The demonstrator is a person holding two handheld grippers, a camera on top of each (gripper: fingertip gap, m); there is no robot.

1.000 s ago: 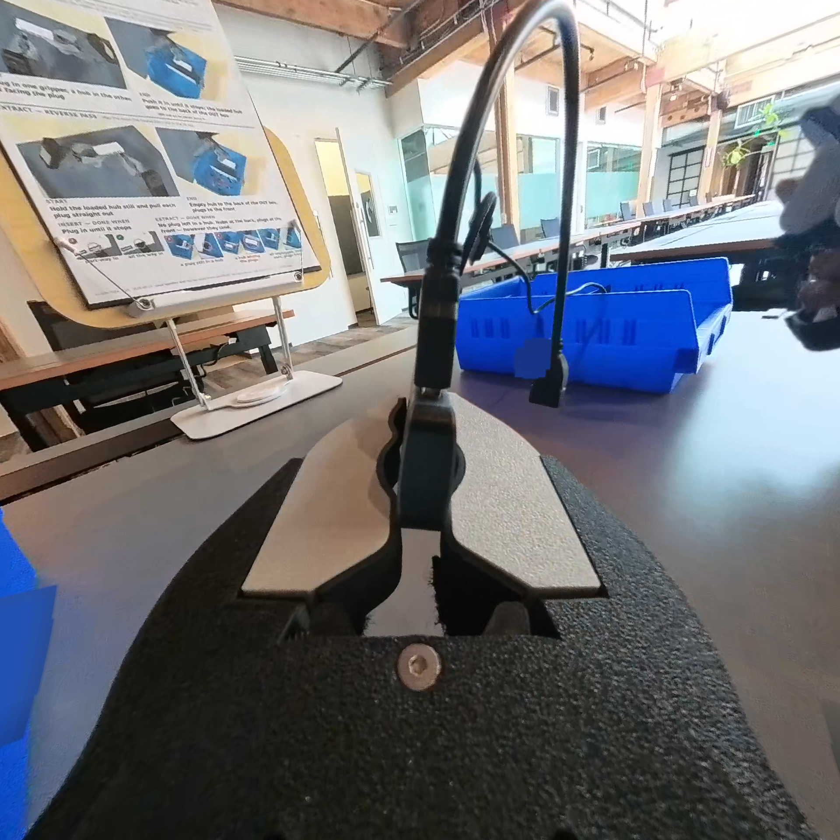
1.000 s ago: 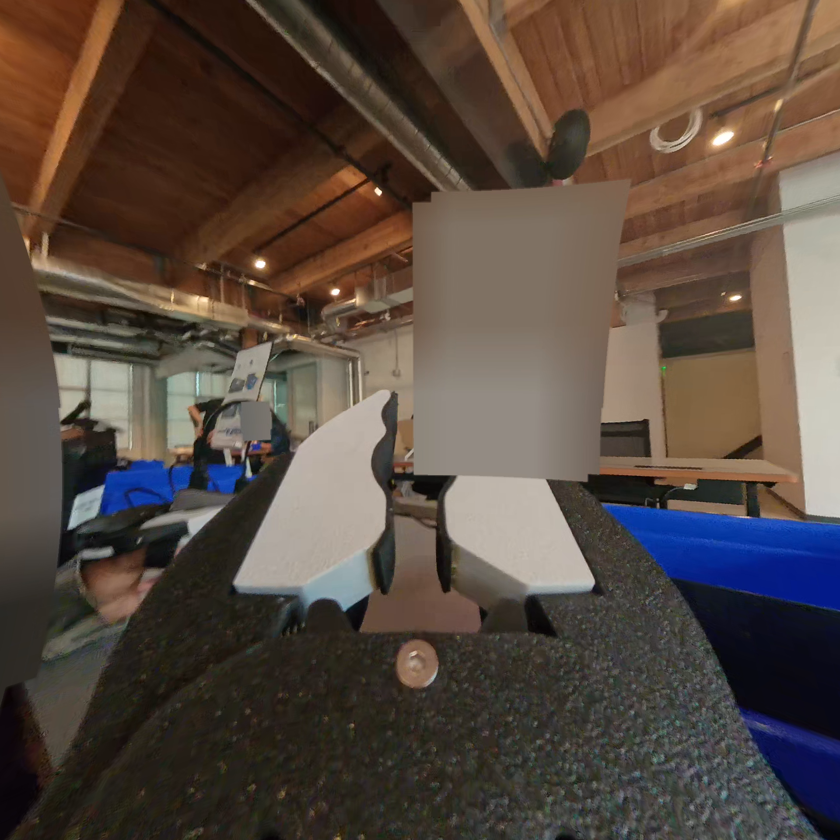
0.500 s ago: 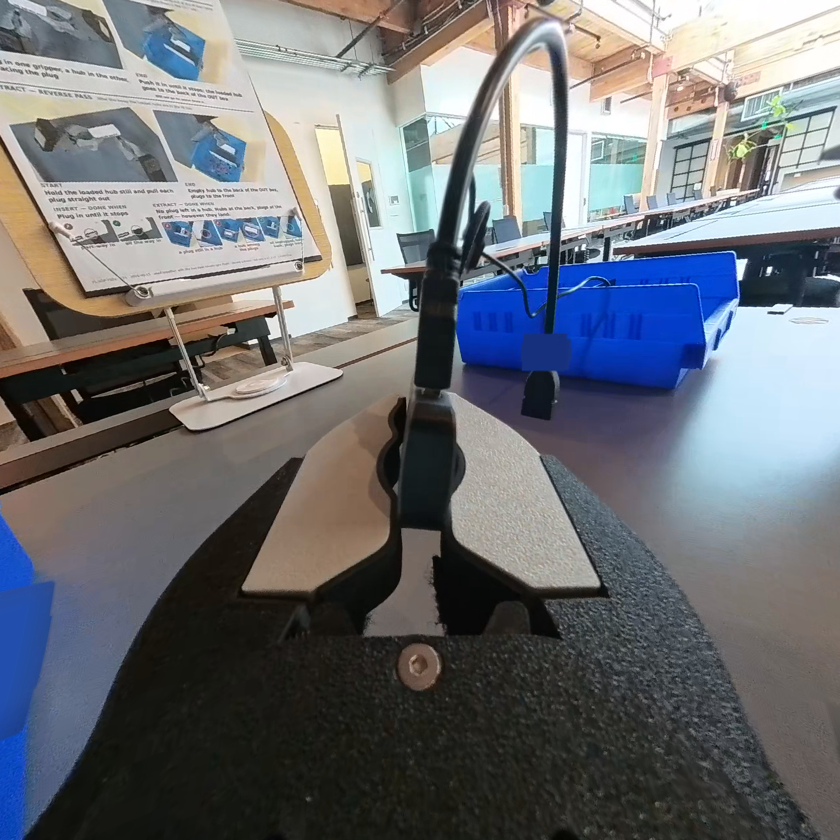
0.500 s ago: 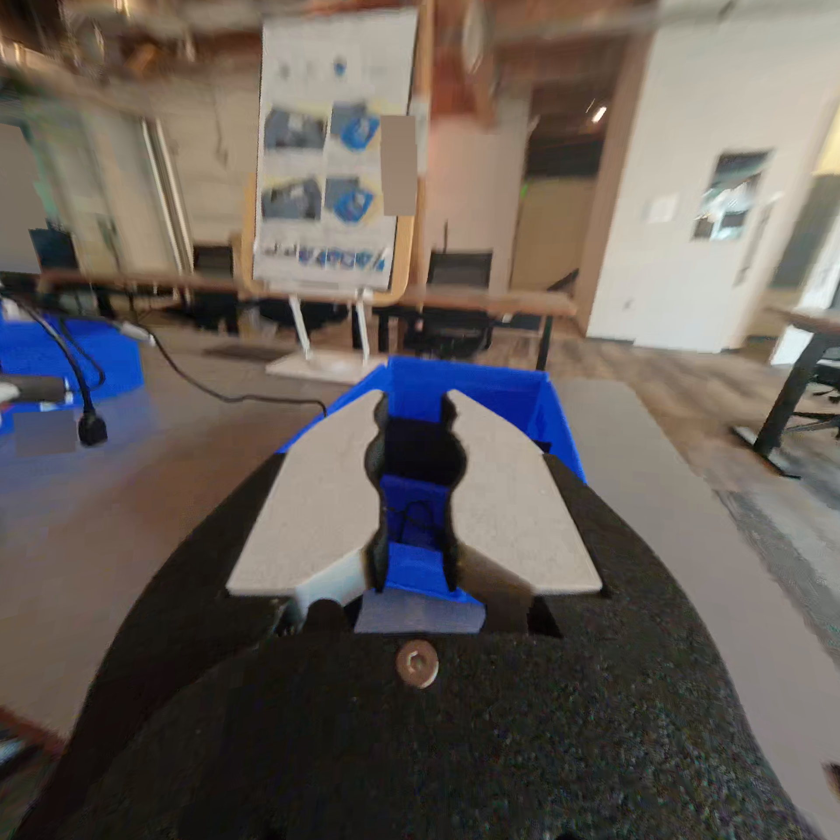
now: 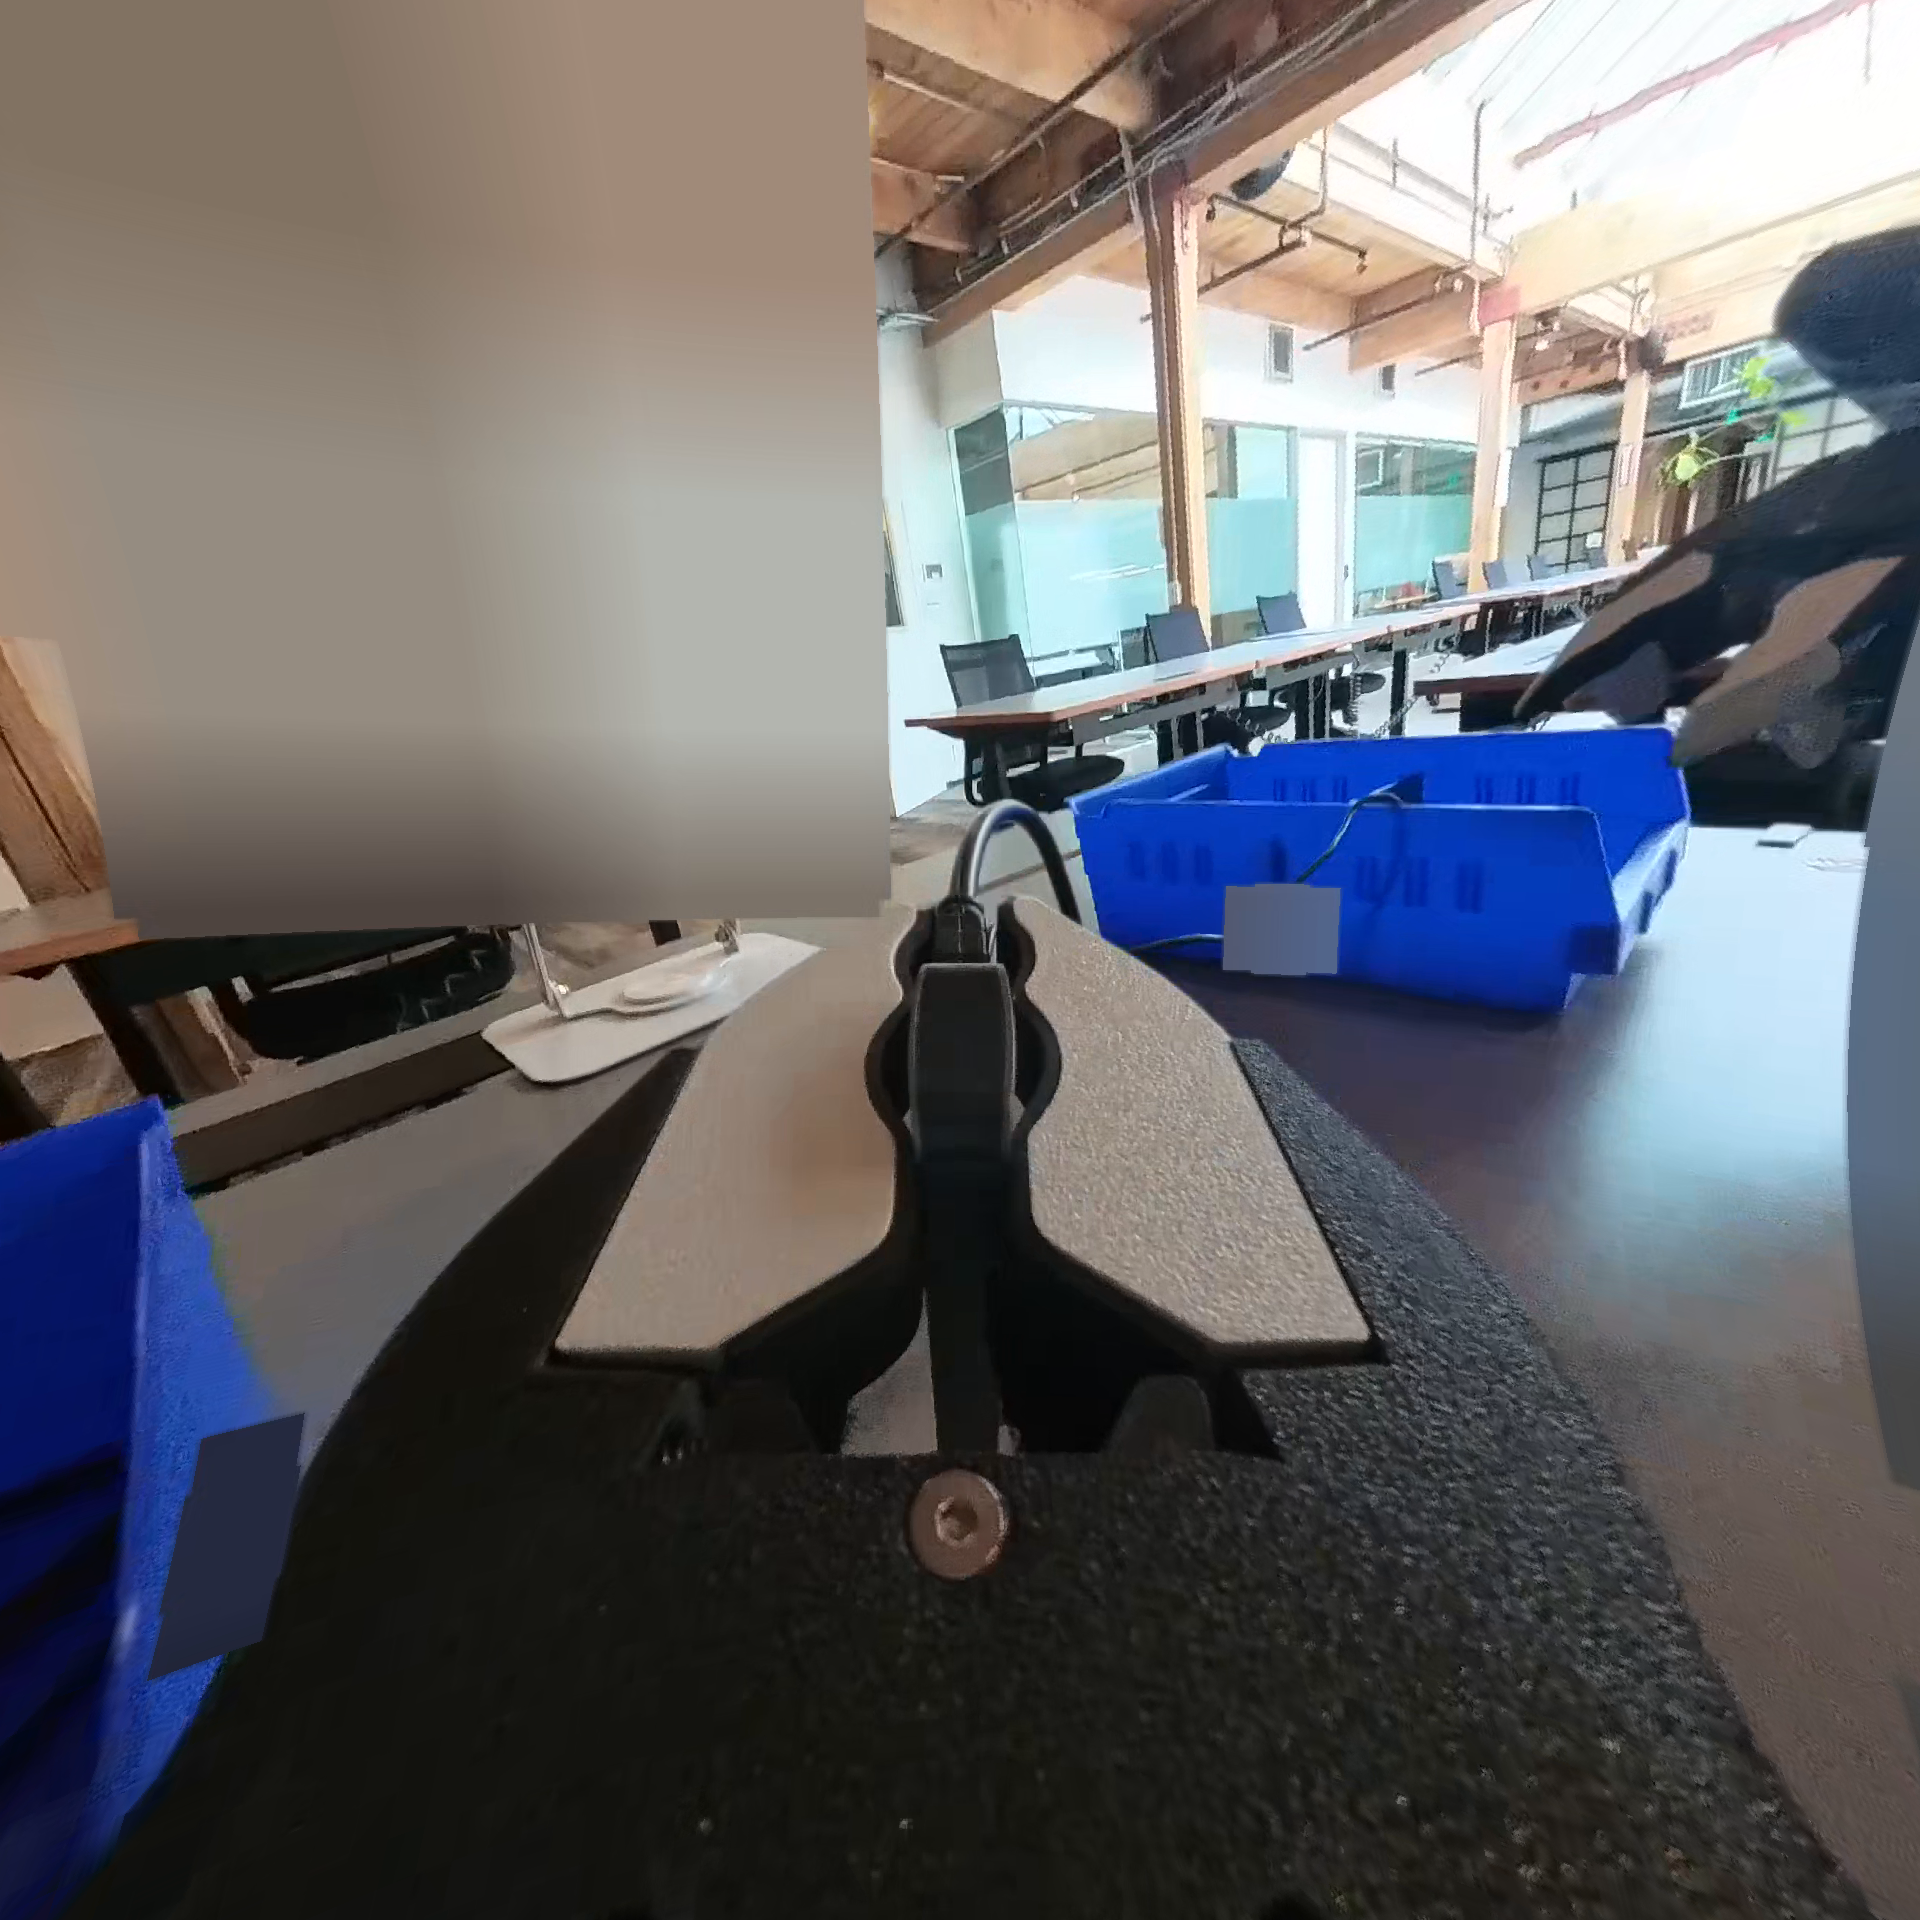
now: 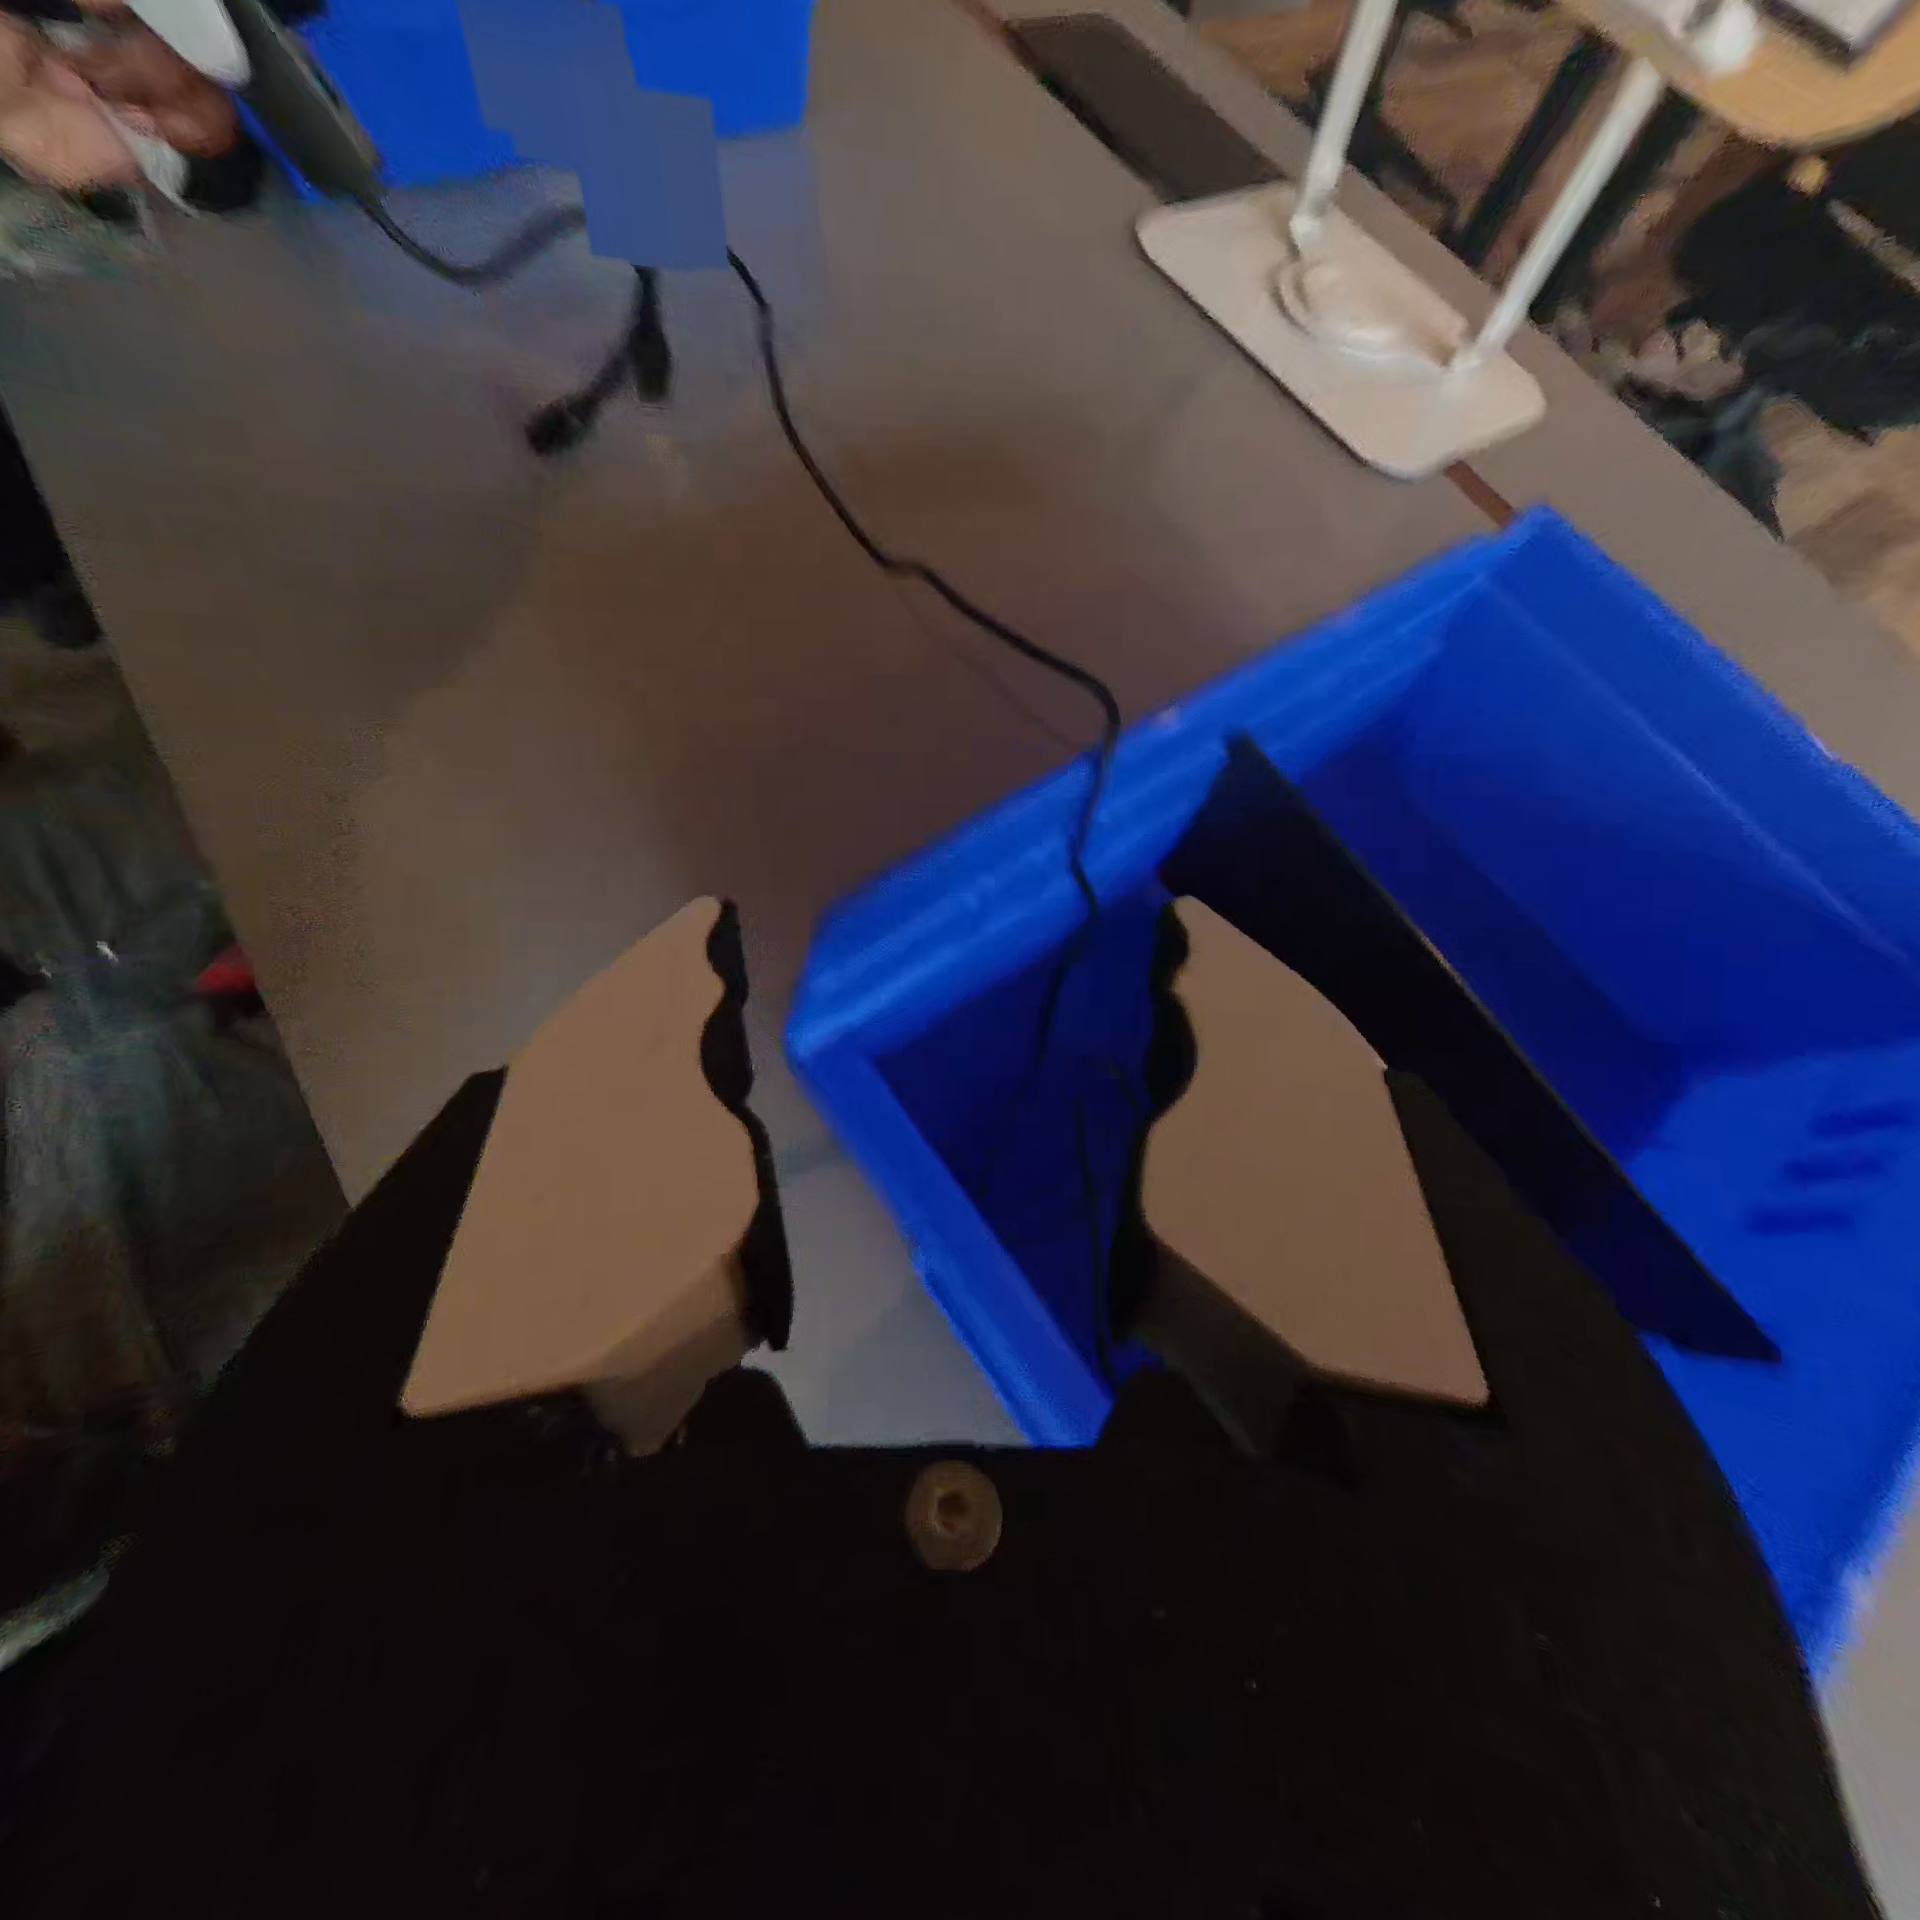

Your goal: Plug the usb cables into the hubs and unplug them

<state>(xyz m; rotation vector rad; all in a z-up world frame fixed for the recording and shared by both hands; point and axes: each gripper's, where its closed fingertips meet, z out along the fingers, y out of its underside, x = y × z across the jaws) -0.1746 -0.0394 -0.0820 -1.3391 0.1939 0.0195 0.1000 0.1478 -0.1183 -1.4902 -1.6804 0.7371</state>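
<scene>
Your left gripper is clamping its jaws on a black hub, which is sitting on edge in the rounded notch between the fingers. A second ago the hub's cable was arching high above the jaws with its plug dangling in the air; now only a short loop is showing past the fingertips, dropping behind them toward the bench. Your view is also sitting lower and is turned, so the stand's base is lying just beyond the left finger and the sheet it carried is covered by a blurred patch.

Your right gripper is holding its jaws wide apart with nothing between them, wider than half a second ago. It was pointing up at the ceiling a second ago; now it is tilting down over the near corner of a blue bin. A thin black cable is running from the bin's left compartment, over its rim, and across the bench toward your other hand. Beyond that, a thicker cable with two dark plugs is lying on the bench, too blurred to tell more.

From the left view, your right gripper is hovering at the far rim of that bin.
</scene>
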